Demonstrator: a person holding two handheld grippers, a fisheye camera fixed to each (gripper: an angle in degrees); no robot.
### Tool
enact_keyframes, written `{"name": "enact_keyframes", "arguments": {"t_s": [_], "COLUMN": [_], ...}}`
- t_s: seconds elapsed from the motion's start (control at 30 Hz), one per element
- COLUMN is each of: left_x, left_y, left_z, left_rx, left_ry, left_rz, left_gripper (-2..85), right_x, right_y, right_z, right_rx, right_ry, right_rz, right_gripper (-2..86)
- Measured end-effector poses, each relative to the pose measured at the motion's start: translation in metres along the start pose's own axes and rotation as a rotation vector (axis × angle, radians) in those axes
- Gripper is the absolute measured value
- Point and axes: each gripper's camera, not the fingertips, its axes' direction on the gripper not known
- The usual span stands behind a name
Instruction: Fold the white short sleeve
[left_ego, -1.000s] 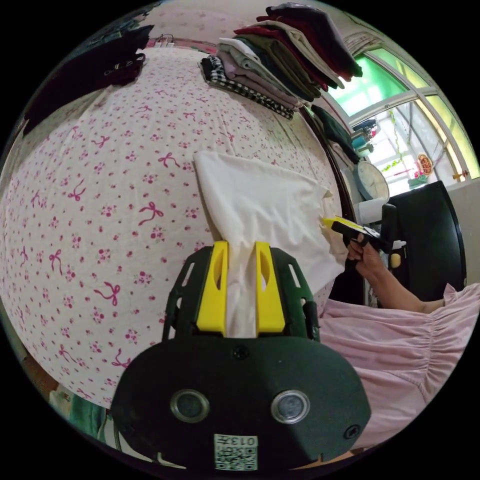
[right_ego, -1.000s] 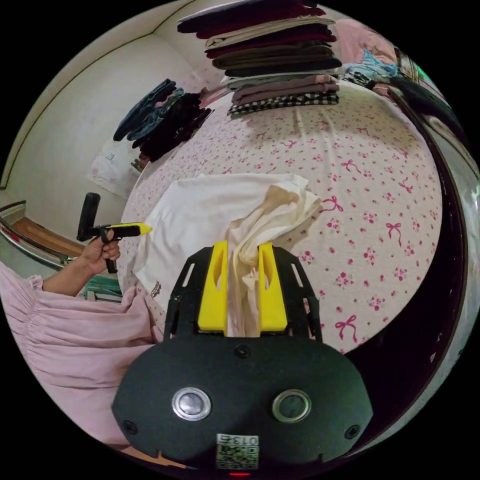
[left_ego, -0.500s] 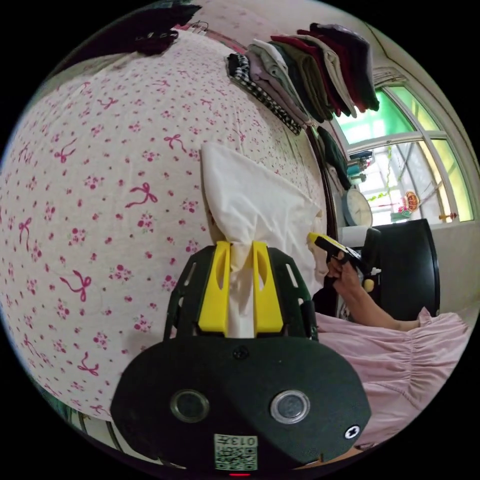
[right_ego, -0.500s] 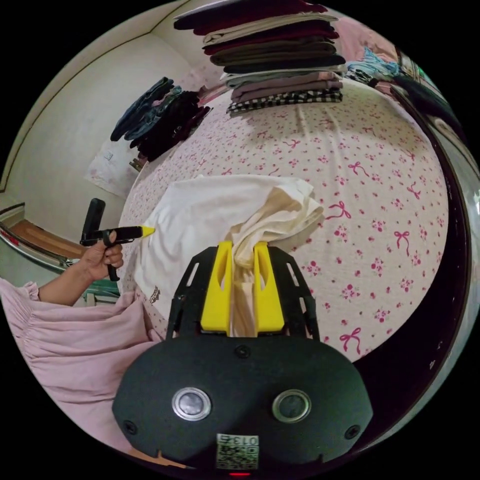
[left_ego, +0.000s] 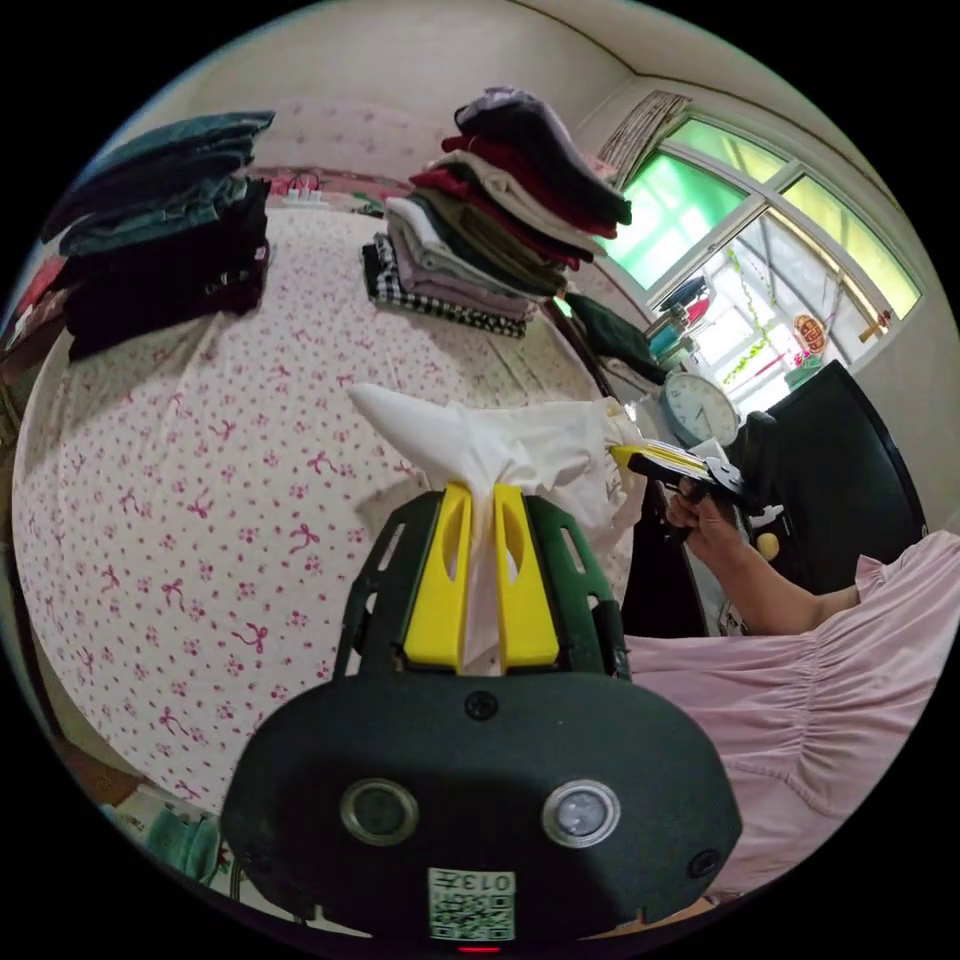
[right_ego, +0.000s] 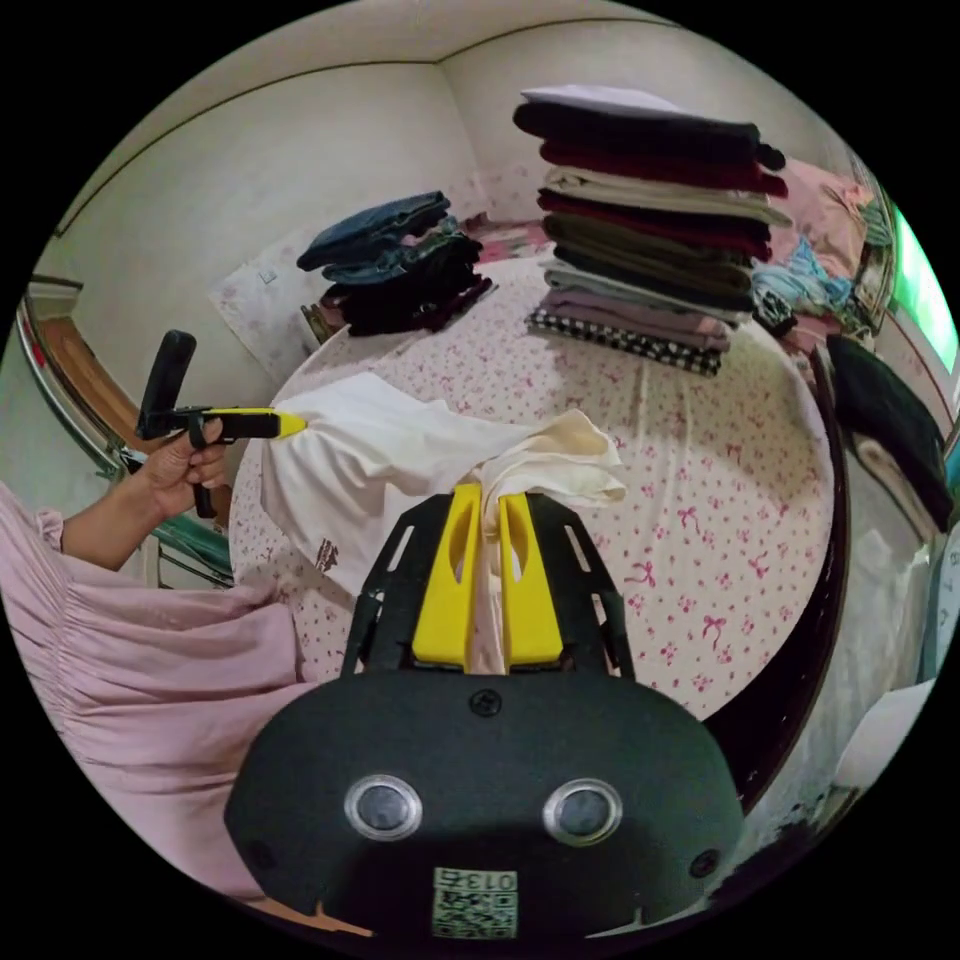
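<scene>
Now both claws clamped on white shirt (left_ego: 540, 455), above bedsheet (left_ego: 180, 480)

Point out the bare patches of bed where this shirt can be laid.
Bare floral bedsheet lies between the held white shirt and the tall folded stack, and toward the bed's right edge. It is crowded at the far end, where the dark jeans pile sits beside that stack.

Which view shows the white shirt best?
The right gripper view: the white shirt spreads between both grippers above the bed, with its hanging body visible. In the left gripper view, the shirt looks bunched.
</scene>
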Motion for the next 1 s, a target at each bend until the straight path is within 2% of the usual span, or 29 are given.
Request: {"name": "enact_keyframes", "arguments": {"t_s": [0.2, 0.4, 0.6, 0.77, 0.93, 1.0], "left_x": [-0.031, -0.100, -0.179, -0.225, -0.283, -0.315], "left_y": [-0.030, -0.082, -0.167, -0.261, -0.344, -0.369], "left_z": [-0.081, -0.181, -0.305, -0.395, -0.408, -0.391], "left_rx": [0.126, 0.235, 0.334, 0.376, 0.351, 0.313], "left_ry": [-0.020, -0.057, -0.134, -0.303, -0.382, -0.401], "left_rz": [0.060, 0.133, 0.238, 0.342, 0.298, 0.241], "left_gripper": [3.2, 3.3, 3.3, 3.8, 4.8, 5.5], "right_x": [-0.058, -0.140, -0.228, -0.277, -0.296, -0.293], "right_y": [-0.084, -0.200, -0.337, -0.451, -0.554, -0.595], "right_z": [-0.007, 0.010, 0.038, 0.068, 0.124, 0.170], "right_rx": [0.111, 0.224, 0.357, 0.449, 0.438, 0.363], "right_ry": [0.029, 0.043, 0.041, 0.054, 0.089, 0.100], "right_rz": [-0.110, -0.243, -0.359, -0.408, -0.384, -0.352], "right_gripper": [0.9, 0.9, 1.2, 1.8, 3.4, 5.9]}}
